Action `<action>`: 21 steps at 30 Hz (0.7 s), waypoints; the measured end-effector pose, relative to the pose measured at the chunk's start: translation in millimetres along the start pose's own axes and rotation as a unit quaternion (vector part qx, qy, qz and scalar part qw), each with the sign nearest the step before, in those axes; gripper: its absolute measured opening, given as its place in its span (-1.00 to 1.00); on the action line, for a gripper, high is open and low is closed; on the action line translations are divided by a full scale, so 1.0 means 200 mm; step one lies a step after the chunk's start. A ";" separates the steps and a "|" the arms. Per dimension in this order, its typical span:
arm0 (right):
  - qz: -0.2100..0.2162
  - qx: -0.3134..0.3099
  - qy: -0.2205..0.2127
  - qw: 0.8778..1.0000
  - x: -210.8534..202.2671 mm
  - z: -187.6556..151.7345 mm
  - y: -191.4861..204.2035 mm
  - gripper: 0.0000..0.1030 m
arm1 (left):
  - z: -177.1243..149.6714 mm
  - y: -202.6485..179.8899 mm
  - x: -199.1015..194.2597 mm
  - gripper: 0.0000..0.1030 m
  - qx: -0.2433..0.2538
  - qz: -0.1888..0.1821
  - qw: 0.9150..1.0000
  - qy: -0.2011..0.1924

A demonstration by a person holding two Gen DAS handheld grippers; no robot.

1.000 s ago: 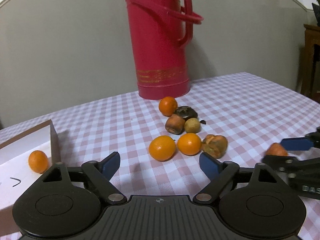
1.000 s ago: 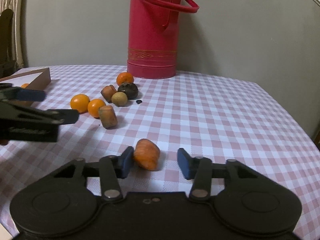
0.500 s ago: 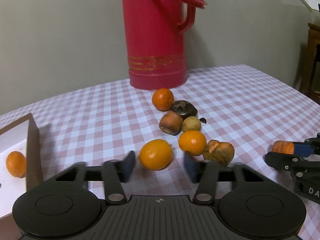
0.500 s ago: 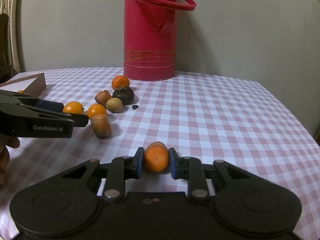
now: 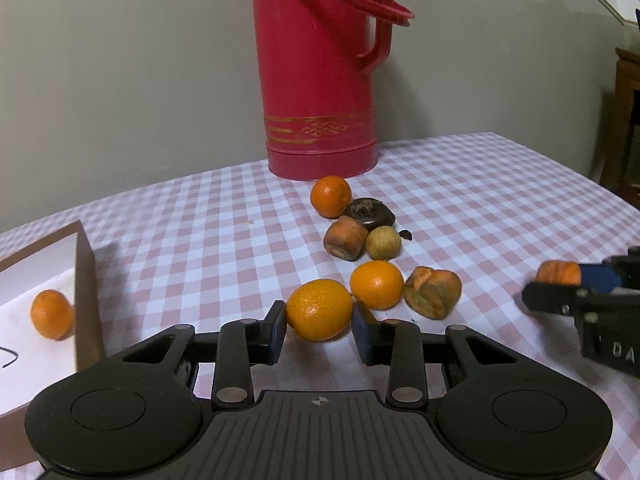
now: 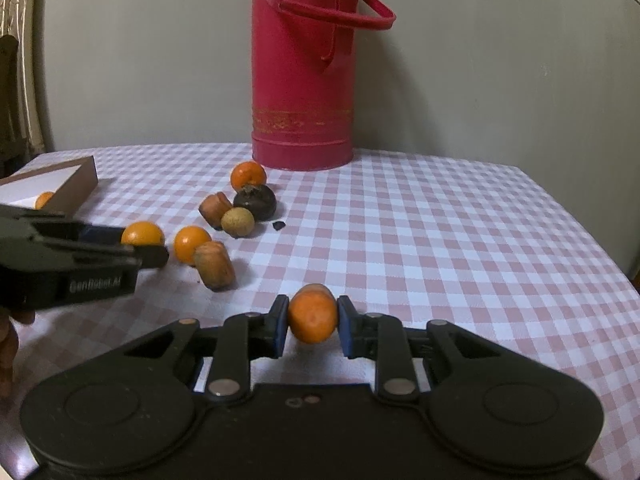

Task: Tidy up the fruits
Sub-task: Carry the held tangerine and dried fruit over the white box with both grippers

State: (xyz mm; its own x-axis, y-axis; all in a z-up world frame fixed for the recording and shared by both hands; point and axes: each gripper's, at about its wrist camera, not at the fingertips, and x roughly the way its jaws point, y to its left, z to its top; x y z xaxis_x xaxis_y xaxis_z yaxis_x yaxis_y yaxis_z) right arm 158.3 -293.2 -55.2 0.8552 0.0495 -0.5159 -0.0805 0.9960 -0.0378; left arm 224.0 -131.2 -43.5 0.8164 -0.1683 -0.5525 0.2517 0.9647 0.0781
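Checked tablecloth [image 5: 480, 184] meets a grey wall [image 5: 120, 80]; left tool [image 5: 320, 322] clamps an orange [image 5: 319, 309], right tool [image 6: 313, 326] a carrot piece [image 6: 312, 314].

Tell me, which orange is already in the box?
The small orange at far left, alone inside the white box. The other three are out on the checked cloth, one of them clamped in the left gripper.

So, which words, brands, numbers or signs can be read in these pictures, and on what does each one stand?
"GenRobot.AI": on the side of the left gripper, right wrist view; the first letters are faint.
"DA": on the side of the right gripper, left wrist view; the rest is cut off at the picture's edge.
Gold band on the red thermos flask: an ornament, no letters.
Black pen stroke on the white inside of the box: not readable.
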 end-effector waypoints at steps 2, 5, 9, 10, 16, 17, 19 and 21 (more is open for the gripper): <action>0.000 0.001 -0.004 1.000 -0.02 0.01 0.00 -0.67 | 0.00 0.01 -0.04 -0.31 -0.001 0.002 1.000 -0.005; 0.000 0.001 -0.012 1.000 -0.06 0.02 0.02 -0.67 | -0.01 0.02 -0.10 -0.31 -0.001 0.005 1.000 -0.012; 0.002 0.001 -0.021 1.000 -0.11 0.03 0.04 -0.67 | -0.02 0.05 -0.18 -0.31 0.002 0.009 1.000 -0.021; 0.002 0.000 -0.022 1.000 -0.12 0.03 0.05 -0.67 | -0.03 0.06 -0.21 -0.31 0.002 0.010 1.000 -0.023; 0.007 -0.016 -0.036 0.999 -0.20 0.04 0.15 -0.67 | -0.11 0.13 -0.35 -0.31 -0.020 0.017 0.999 -0.029; 0.008 -0.017 -0.037 0.999 -0.21 0.04 0.16 -0.67 | -0.13 0.14 -0.37 -0.31 -0.024 0.018 0.999 -0.031; 0.010 -0.020 -0.040 0.999 -0.23 0.05 0.20 -0.67 | -0.15 0.17 -0.41 -0.31 -0.031 0.020 0.999 -0.035; 0.012 -0.024 -0.042 0.999 -0.25 0.05 0.23 -0.67 | -0.16 0.19 -0.45 -0.31 -0.035 0.022 0.998 -0.037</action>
State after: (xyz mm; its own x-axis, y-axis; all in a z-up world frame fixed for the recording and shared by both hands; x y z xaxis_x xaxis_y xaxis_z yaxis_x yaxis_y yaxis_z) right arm 115.9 -248.4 -23.2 0.8921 0.0813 -0.4445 -0.1240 0.9900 -0.0679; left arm 144.1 -72.1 -18.5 0.8624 -0.1371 -0.4874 0.1793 0.9830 0.0407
